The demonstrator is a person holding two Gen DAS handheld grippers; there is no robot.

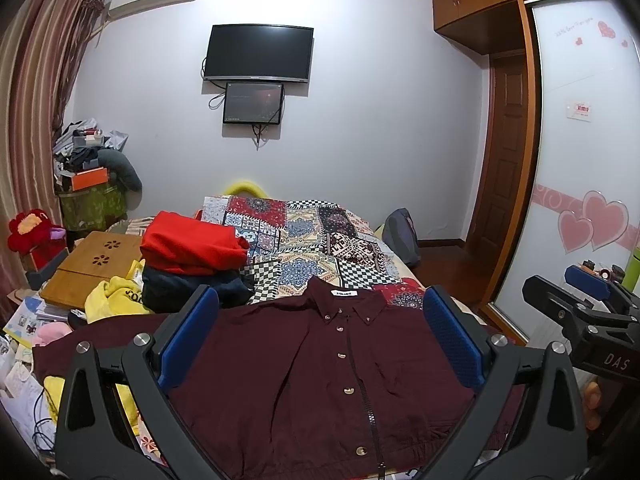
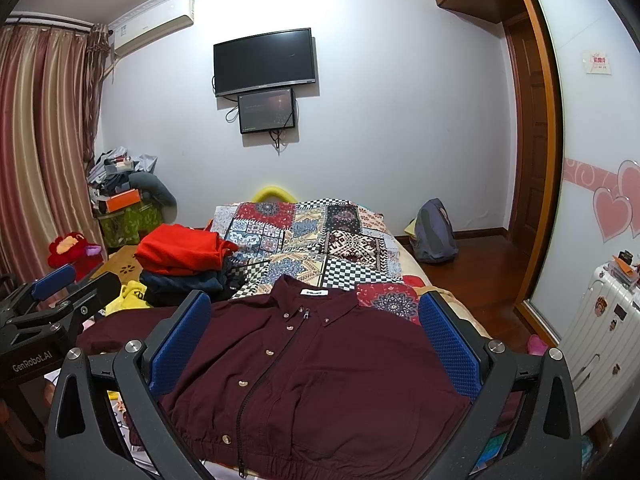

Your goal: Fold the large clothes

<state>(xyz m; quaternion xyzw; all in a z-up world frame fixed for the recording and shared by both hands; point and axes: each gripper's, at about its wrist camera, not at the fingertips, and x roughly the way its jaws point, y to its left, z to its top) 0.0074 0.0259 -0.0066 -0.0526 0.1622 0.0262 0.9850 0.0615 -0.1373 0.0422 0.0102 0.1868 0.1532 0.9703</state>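
Jacket: a maroon jacket point(image 1: 320, 364) point(image 2: 316, 368) lies spread flat, front up, on the near end of the bed, collar away from the cameras and elastic hem nearest; a black zip runs down the front beside a row of pale snap buttons, and a white label shows inside the collar
Sleeves: the left sleeve point(image 1: 100, 344) stretches out sideways over the bed edge; the right one is mostly hidden behind the gripper finger
Left gripper: the left gripper point(image 1: 320, 332) hangs above the jacket with its blue-padded fingers point(image 1: 188, 340) spread wide and nothing between them; in the right wrist view it appears at the left edge point(image 2: 52, 300)
Right gripper: the right gripper point(image 2: 316, 332) is likewise splayed wide over the jacket, grasping nothing; its blue pads point(image 2: 452, 344) frame the chest; in the left wrist view it shows at the right edge point(image 1: 576, 308)
Bed: a patchwork bedspread point(image 1: 320, 236) point(image 2: 316, 236) covers the far half, beyond the collar
Folded pile: a red garment point(image 1: 192, 244) point(image 2: 180, 252) sits on top of a dark blue one point(image 1: 192, 288), just left of the jacket's collar
Left side: a yellow garment point(image 1: 116, 296) and a wooden board point(image 1: 92, 264) lie beside the pile
Far wall: a dark television point(image 1: 258, 54) point(image 2: 264, 62) with a smaller screen point(image 1: 253, 103) mounted just below it
Right side: a grey backpack point(image 2: 434, 232) rests on the floor near the wardrobe; a white suitcase point(image 2: 600, 332) stands nearer
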